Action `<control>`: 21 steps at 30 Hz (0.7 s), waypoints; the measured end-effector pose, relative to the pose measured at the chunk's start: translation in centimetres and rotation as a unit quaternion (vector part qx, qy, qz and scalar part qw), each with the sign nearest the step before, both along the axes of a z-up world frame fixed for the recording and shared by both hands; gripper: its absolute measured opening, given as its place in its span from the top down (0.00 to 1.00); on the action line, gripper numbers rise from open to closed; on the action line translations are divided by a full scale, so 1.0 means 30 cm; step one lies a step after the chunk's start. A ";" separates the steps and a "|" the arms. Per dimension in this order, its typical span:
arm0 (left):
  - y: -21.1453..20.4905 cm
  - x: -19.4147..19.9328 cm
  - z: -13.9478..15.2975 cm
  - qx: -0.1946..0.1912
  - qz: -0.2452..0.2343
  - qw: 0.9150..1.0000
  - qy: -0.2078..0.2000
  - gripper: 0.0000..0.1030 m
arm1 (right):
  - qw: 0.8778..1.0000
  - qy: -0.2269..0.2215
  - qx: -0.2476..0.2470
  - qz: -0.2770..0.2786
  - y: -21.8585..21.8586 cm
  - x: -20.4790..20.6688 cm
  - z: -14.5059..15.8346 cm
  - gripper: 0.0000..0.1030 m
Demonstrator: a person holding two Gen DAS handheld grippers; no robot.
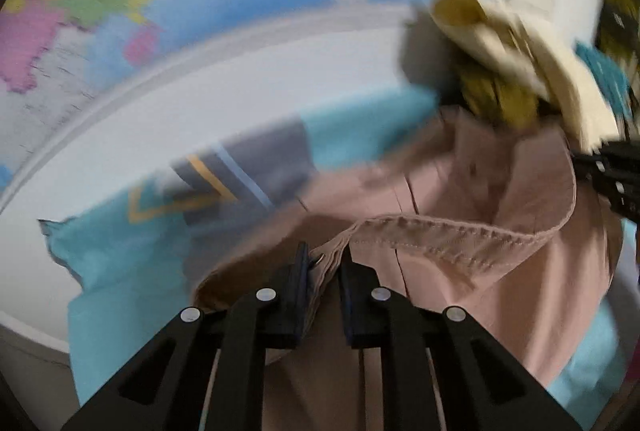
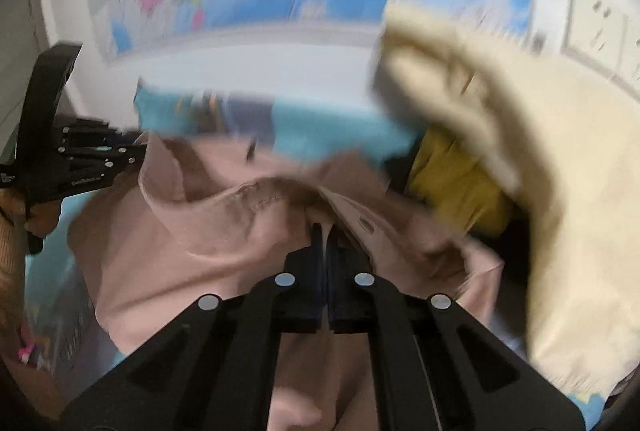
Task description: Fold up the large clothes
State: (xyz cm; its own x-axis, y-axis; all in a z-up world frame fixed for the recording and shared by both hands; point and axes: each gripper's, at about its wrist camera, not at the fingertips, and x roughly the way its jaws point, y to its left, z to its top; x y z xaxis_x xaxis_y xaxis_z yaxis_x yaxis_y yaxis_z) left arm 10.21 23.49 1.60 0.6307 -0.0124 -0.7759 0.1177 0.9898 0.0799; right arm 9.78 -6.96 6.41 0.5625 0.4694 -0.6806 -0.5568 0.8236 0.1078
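Both grippers' fingers (image 1: 304,263) clamped on pink garment (image 1: 500,231).

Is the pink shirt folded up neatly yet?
No. The pink shirt hangs crumpled, its hem pinched by the left gripper and right gripper.

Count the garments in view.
4. Pink garment held by both grippers; teal one spread under it; cream one piled at right; mustard one under the cream. The pile may hide more.
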 end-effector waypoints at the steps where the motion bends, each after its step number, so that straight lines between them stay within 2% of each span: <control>1: 0.017 0.013 0.021 -0.004 0.010 1.000 -0.007 0.88 | 1.000 0.010 0.012 -0.003 -0.006 0.024 0.005 0.98; 2: 0.031 0.034 0.033 -0.005 0.017 1.000 -0.009 0.87 | 1.000 0.024 0.015 -0.004 -0.004 0.058 -0.007 0.98; 3: 0.039 0.058 0.025 -0.003 0.019 1.000 -0.003 0.79 | 0.999 0.032 0.010 -0.006 0.001 0.079 -0.020 0.98; 4: 0.048 0.089 0.003 0.005 0.035 0.999 0.010 0.56 | 0.999 0.044 -0.002 -0.010 0.014 0.109 -0.051 0.98; 5: 0.060 0.109 -0.022 0.016 0.055 0.998 0.020 0.47 | 0.998 0.054 -0.011 -0.009 0.031 0.128 -0.077 0.98; 7: 0.070 0.119 -0.064 0.020 0.054 0.998 0.031 0.47 | 0.997 0.069 -0.034 -0.014 0.046 0.154 -0.137 0.97; 9: 0.098 0.094 -0.067 -0.005 0.061 0.998 0.024 0.47 | 0.996 0.075 -0.052 -0.012 0.061 0.167 -0.175 0.94; 11: 0.140 0.048 -0.051 -0.036 0.056 0.998 0.009 0.41 | 0.995 0.084 -0.045 -0.012 0.053 0.181 -0.185 0.90; 12: 0.158 0.027 -0.041 -0.046 0.055 0.997 0.001 0.33 | 0.995 0.087 -0.040 -0.012 0.044 0.181 -0.182 0.89; 13: 0.171 0.007 -0.034 -0.055 0.053 0.997 -0.005 0.31 | 0.995 0.088 -0.032 -0.016 0.027 0.181 -0.171 0.79; 14: 0.189 -0.022 -0.026 -0.067 0.049 0.996 -0.012 0.31 | 0.996 0.085 -0.026 -0.019 0.011 0.176 -0.157 0.63; 15: 0.205 -0.053 -0.023 -0.075 0.048 0.996 -0.015 0.28 | 0.997 0.076 -0.021 -0.022 -0.004 0.173 -0.139 0.59; 16: 0.200 -0.083 -0.020 -0.077 0.050 0.996 -0.017 0.21 | 0.997 0.066 -0.013 -0.023 -0.029 0.156 -0.113 0.58; 17: 0.212 -0.113 -0.023 -0.075 0.057 0.995 -0.016 0.19 | 0.998 0.057 0.000 -0.017 -0.059 0.134 -0.084 0.57; 21: 0.248 -0.208 -0.071 -0.078 0.064 0.995 -0.003 0.18 | 0.999 0.022 0.010 -0.025 -0.125 0.051 -0.021 0.53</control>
